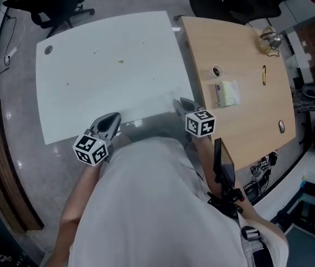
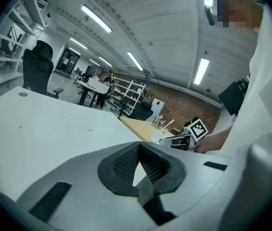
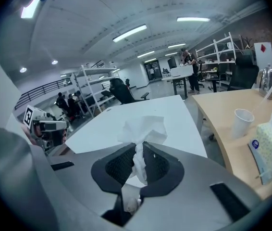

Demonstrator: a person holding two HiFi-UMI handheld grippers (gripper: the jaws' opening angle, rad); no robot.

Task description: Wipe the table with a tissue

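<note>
A crumpled white tissue [image 3: 143, 129] sticks up from between the pads of my right gripper [image 3: 135, 174], which is shut on it. In the head view the right gripper [image 1: 180, 104] hovers at the near right corner of the white table [image 1: 107, 88]. My left gripper [image 1: 111, 122] is at the table's near edge, to the left of the person's body. Its jaws [image 2: 140, 172] are closed together with nothing between them. A few small specks [image 1: 121, 61] lie on the white tabletop. Each gripper shows in the other's view: the right gripper [image 2: 174, 139] and the left gripper [image 3: 44, 125].
A wooden table [image 1: 246, 121] adjoins on the right, carrying a tissue pack [image 1: 228, 93], a paper cup [image 1: 217, 71], a yellow pen [image 1: 264, 74] and a kettle [image 1: 269, 39]. Black office chairs [image 1: 52, 7] stand beyond the far side.
</note>
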